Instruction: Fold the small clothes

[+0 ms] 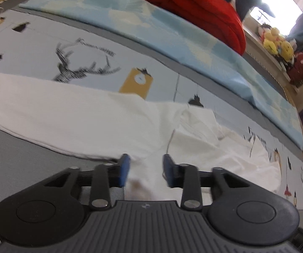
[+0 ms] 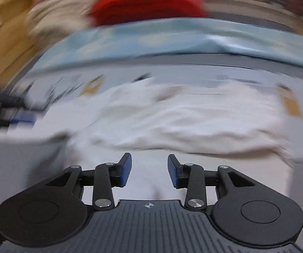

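While the white garment (image 1: 100, 122) lies rumpled on the near bed, the left gripper (image 1: 145, 171) straddles cloth, jaws apart; the right gripper (image 2: 149, 170) hangs open, empty. Next, I judge: pinch an edge.

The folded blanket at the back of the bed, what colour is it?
Bright red; the folded blanket shows best in the left wrist view.

Bed (image 1: 46, 48) covered by a pale printed sheet showing deer and clocks. Lying on it: a rumpled white garment (image 1: 100, 124), a light-blue patterned quilt (image 1: 151, 21), and a folded red blanket (image 1: 204, 6) at the far edge.
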Available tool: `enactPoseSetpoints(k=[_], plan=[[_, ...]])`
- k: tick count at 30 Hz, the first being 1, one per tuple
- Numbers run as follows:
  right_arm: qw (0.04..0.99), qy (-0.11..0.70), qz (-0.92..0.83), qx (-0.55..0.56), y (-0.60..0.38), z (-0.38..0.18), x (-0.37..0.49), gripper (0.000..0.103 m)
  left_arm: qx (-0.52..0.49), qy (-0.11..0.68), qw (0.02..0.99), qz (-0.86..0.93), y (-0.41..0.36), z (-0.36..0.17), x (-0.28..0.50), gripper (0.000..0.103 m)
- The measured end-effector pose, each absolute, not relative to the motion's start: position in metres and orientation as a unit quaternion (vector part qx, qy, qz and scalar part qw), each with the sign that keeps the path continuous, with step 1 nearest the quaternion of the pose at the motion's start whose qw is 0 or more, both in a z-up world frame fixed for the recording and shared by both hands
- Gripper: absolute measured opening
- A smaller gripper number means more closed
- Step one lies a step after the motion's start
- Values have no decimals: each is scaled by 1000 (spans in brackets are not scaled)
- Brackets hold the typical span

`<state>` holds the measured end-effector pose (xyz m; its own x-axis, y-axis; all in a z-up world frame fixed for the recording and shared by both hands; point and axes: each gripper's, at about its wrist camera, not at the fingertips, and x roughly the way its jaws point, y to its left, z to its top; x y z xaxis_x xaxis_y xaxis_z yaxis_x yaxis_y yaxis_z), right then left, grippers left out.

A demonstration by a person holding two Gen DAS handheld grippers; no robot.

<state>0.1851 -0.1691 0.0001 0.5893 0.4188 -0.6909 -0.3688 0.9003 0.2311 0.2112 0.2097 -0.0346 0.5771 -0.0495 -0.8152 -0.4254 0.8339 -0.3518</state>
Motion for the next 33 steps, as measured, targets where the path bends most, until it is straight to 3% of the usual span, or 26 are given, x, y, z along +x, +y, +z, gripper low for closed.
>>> enactPoseSetpoints(k=[2, 8, 13, 17, 18, 19, 25, 28, 30, 31, 33], plan=[[904, 382, 167, 97, -213, -9, 188, 39, -277, 454, 841, 99, 205, -45, 215, 22], [861, 402, 30, 310, -298, -55, 217, 38, -304, 472, 823, 83, 187, -81, 237, 23], [873, 367, -3, 320, -323, -56, 239, 38, -306, 489, 813, 85, 173, -106, 255, 40], [857, 371, -19, 358, -339, -70, 254, 38, -291, 500, 811, 89, 165, -120, 268, 40], [851, 373, -25, 369, -342, -74, 259, 38, -282, 501, 813, 90, 163, -122, 270, 33], [845, 375, -29, 380, -346, -78, 263, 38, -275, 500, 817, 86, 160, -120, 272, 10], [820, 392, -34, 415, -347, -98, 282, 38, -219, 404, 879, 130, 160, -60, 258, 6], [805, 402, -31, 435, -344, -108, 289, 38, -216, 440, 863, 119, 163, -71, 262, 7], [795, 424, -31, 433, -340, -115, 292, 30, -240, 468, 841, 124, 171, -85, 264, 7], [794, 436, -32, 423, -336, -117, 293, 4, -249, 470, 837, 129, 174, -86, 262, 7], [799, 437, -53, 410, -336, -119, 288, 0, -256, 461, 839, 133, 178, -81, 259, 2]])
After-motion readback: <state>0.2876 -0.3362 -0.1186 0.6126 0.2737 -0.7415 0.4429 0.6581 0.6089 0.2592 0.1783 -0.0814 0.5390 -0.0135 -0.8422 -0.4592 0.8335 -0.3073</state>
